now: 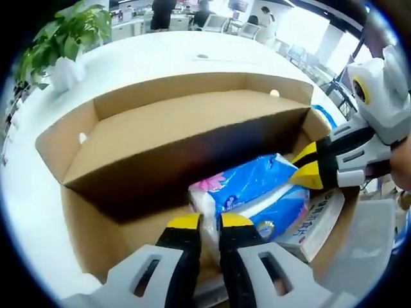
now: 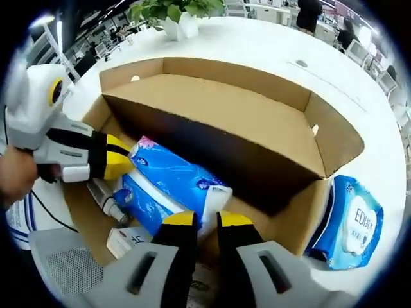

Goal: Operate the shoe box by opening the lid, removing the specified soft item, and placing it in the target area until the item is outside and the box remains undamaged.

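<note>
An open cardboard shoe box [image 1: 77, 212] lies on a white table, its lid [image 1: 180, 122] folded back and upright. Inside lies a soft blue-and-white tissue pack [image 1: 257, 183]. My left gripper [image 1: 210, 222] is shut on the pack's white near end. My right gripper [image 1: 307, 168] comes in from the right and pinches the pack's far end. In the right gripper view, the right gripper [image 2: 207, 220] is shut on the white end of the pack [image 2: 173, 176], and the left gripper [image 2: 122, 163] holds the other end inside the box [image 2: 302, 218].
A flat white carton with printed text [image 1: 314, 224] and a small tube [image 2: 106, 200] lie in the box beside the pack. A blue wipes packet [image 2: 353, 221] rests on the table outside the box. A potted plant [image 1: 64, 38] stands at the table's far edge.
</note>
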### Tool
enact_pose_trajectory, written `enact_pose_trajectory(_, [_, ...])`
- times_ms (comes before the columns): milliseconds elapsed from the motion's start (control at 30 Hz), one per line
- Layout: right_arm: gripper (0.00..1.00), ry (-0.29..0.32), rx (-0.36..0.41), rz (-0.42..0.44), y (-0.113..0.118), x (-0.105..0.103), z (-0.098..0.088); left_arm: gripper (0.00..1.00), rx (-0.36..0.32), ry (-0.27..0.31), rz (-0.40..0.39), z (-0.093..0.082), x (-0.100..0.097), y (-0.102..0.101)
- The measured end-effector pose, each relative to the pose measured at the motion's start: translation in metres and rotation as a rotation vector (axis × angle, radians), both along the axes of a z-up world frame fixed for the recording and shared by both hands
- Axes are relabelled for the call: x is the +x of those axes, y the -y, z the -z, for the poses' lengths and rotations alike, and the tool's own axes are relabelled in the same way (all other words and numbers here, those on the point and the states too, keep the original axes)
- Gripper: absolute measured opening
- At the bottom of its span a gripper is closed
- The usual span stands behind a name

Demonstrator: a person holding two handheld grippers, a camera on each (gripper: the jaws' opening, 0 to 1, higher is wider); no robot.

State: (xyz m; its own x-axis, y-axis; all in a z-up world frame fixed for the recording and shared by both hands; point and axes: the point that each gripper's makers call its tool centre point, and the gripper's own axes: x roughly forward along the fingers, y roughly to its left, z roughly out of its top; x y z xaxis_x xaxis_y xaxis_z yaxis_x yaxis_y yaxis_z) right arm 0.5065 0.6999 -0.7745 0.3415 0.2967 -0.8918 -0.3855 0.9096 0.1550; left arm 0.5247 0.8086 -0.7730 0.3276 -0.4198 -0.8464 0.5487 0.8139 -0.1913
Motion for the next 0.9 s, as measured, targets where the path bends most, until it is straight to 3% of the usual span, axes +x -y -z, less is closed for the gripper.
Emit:
enact_pose_trajectory(233, [0.04, -0.002, -0.026, -0.033, -0.001, 0.0, 0.004, 0.05, 0.006, 0.005, 0.011, -0.003, -0.002, 0.001])
enact_pose_trajectory(467, [0.0, 0.011, 0.008, -0.032, -0.005, -0.001, -0.003, 0.02, 0.004, 0.003, 0.029, -0.009, -0.005, 0.0])
enact_pose_trajectory(900, [0.0, 0.079, 0.058, -0.009, -0.002, 0.003, -0.035, 0.0, -0.021, 0.039, 0.032, -0.038, -0.003, 0.002])
